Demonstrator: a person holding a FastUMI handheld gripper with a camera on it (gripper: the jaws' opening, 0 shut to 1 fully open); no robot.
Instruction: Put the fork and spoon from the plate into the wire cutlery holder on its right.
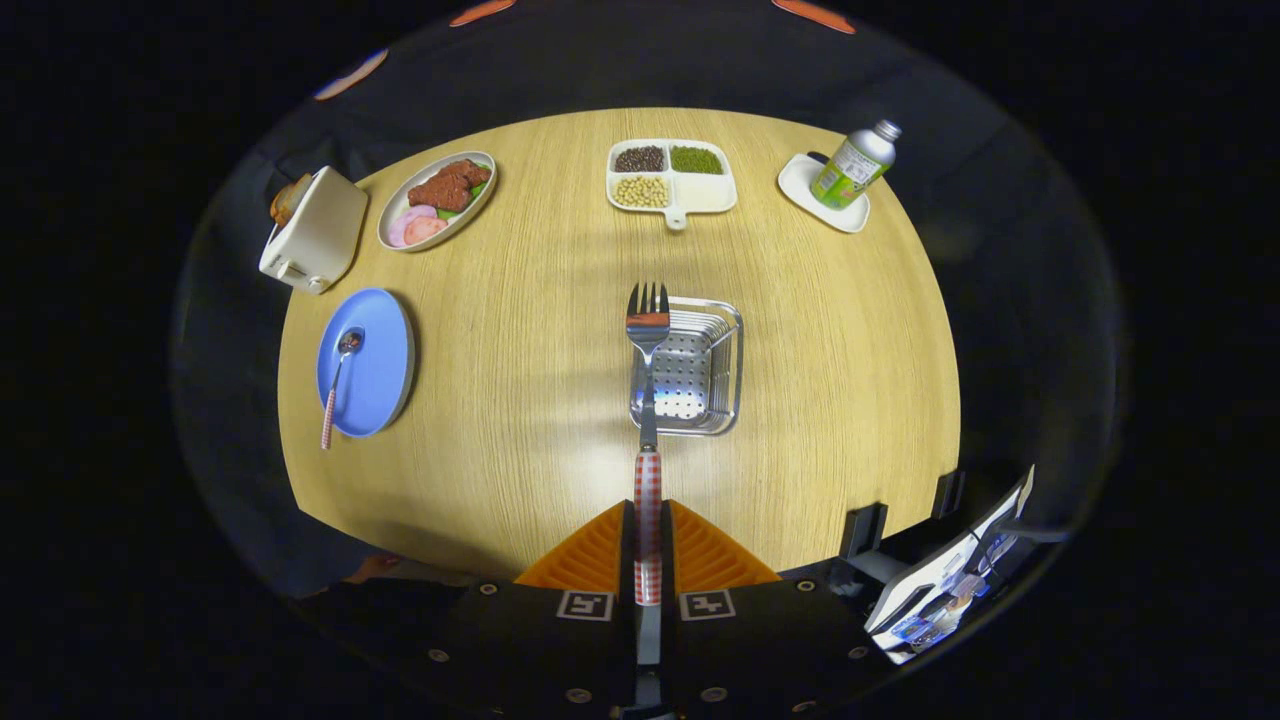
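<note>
My gripper (648, 515) is shut on the red-and-white checked handle of the fork (648, 330), both orange fingers (595, 555) pressing on it. The fork points straight ahead, tines forward, held high above the table. Its head lies over the left edge of the metal cutlery holder (700, 368), which stands just beyond the fingers at the table's middle. Far to the left of the fingers lies the blue plate (380, 375), with the spoon (338, 385) resting on it, its checked handle sticking out over the plate's near rim.
A white toaster (315, 232) and a plate of meat slices (437, 198) sit at the back left. A divided dish of beans (670, 177) is at the back middle; a green bottle (852, 165) on a white dish at the back right. Equipment lies near right.
</note>
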